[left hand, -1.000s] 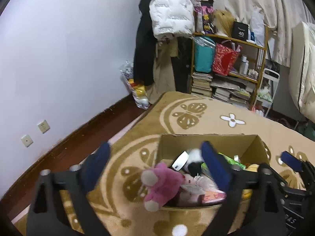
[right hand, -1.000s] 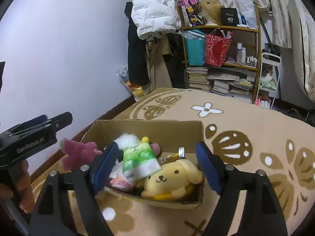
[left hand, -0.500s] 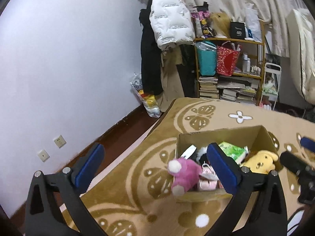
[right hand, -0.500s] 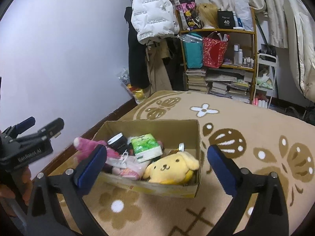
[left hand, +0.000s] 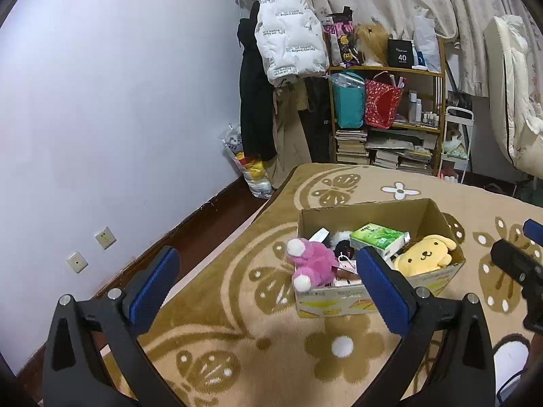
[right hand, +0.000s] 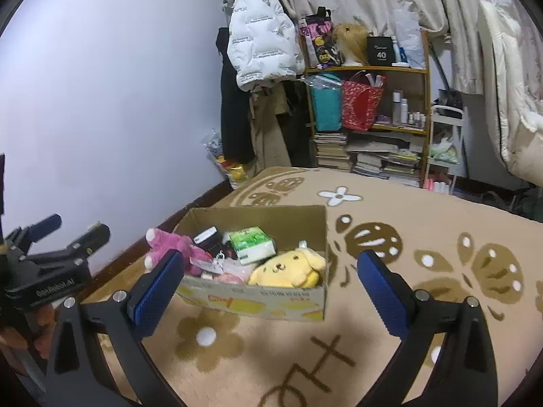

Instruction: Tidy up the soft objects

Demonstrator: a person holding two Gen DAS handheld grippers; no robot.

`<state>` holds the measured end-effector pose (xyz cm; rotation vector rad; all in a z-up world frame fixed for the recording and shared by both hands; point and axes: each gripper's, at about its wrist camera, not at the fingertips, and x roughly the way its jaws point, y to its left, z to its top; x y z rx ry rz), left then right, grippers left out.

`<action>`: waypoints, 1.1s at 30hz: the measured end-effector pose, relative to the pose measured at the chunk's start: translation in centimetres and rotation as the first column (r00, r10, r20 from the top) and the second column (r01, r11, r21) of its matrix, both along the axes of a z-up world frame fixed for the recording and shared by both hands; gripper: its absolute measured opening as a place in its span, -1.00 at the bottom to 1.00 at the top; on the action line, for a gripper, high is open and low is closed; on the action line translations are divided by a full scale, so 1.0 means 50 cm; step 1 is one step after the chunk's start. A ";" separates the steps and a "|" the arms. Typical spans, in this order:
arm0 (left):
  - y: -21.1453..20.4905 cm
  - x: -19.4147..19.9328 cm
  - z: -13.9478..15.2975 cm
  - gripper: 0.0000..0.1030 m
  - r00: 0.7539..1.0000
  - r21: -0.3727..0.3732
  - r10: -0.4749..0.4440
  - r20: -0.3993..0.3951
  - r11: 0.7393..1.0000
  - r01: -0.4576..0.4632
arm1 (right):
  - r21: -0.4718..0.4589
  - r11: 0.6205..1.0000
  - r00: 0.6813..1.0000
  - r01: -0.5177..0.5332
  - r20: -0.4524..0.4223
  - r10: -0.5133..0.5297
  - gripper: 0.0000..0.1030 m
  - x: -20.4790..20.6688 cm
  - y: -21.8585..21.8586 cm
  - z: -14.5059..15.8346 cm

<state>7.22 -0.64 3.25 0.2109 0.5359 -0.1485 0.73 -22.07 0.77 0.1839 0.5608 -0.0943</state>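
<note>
A cardboard box [left hand: 370, 213] [right hand: 258, 300] stands on the patterned rug. Inside lie a yellow dog plush [left hand: 424, 256] [right hand: 292, 268], a green tissue pack [left hand: 378, 235] [right hand: 251, 244] and small dark items. A pink plush [left hand: 310, 263] [right hand: 173, 242] hangs over the box's left rim. My left gripper [left hand: 268, 281] is open and empty, held back from the box. My right gripper [right hand: 268, 281] is open too, with nothing between its blue pads, also short of the box. In the right wrist view the left gripper [right hand: 51, 264] shows at the left edge.
The tan rug [right hand: 407, 237] with brown flower patterns covers the floor around the box. A white wall [left hand: 118, 118] runs along the left. At the back stand a cluttered shelf [right hand: 370, 118], hanging coats [left hand: 288, 44] and a plastic bag [left hand: 251, 169].
Both grippers have pulled back and up from the box, which now looks smaller. The right jaws widened. The green tissue pack now lies in the box, no longer between the right fingers.
</note>
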 end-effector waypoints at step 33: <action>-0.011 -0.103 -0.087 0.99 0.994 0.008 -0.068 -0.086 0.998 0.069 | 0.008 1.000 0.999 0.009 -0.052 -0.009 1.00 -0.109 0.013 -0.084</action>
